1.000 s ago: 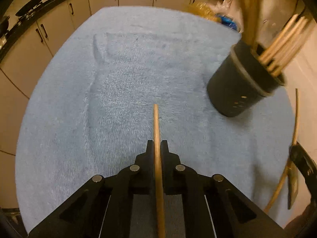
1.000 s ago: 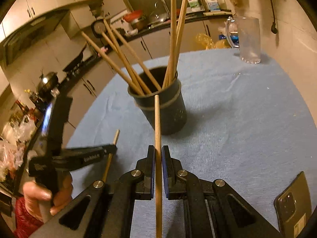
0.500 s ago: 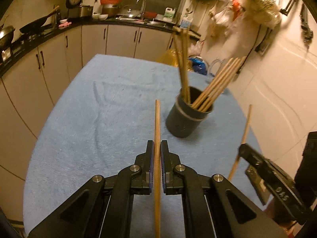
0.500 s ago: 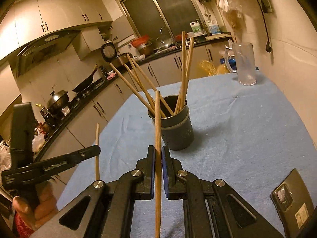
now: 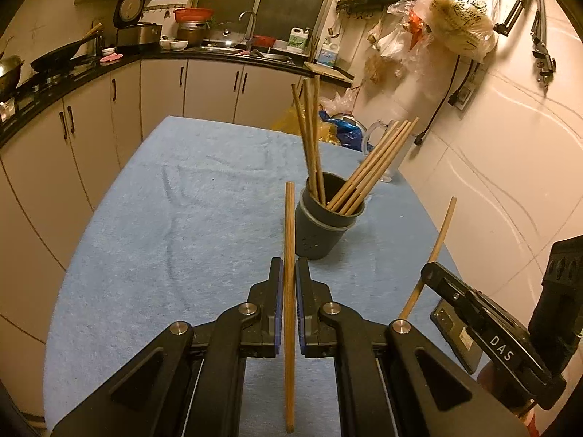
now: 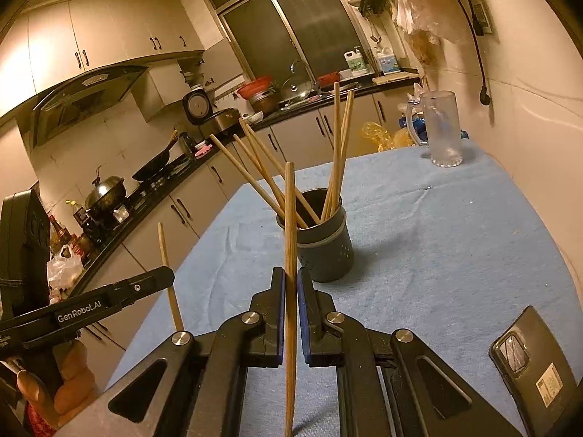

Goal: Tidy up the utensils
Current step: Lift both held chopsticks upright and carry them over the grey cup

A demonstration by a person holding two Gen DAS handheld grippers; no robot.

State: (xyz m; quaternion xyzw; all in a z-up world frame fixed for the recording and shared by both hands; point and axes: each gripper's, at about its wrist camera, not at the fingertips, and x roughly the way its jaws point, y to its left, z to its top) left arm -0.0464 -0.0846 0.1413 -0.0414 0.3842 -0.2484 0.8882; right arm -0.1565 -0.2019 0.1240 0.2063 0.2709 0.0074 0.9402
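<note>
Both round wooden chopsticks (image 5: 289,255) (image 6: 290,255) clamped; fuzzy blue cloth (image 5: 182,218).

A blue-towelled table (image 6: 455,240) carries a dark chopstick holder (image 6: 322,251) mid-table, a glass mug (image 6: 442,127) far right, and a phone (image 6: 528,360) near right.

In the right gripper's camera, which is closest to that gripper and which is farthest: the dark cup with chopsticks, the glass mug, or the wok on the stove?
From the right gripper, which is shut on a chopstick:
1. Dark cup, just ahead on the blue cloth.
2. Glass mug, at the table's far right end.
3. Wok, off the table, on the stove at left.
</note>
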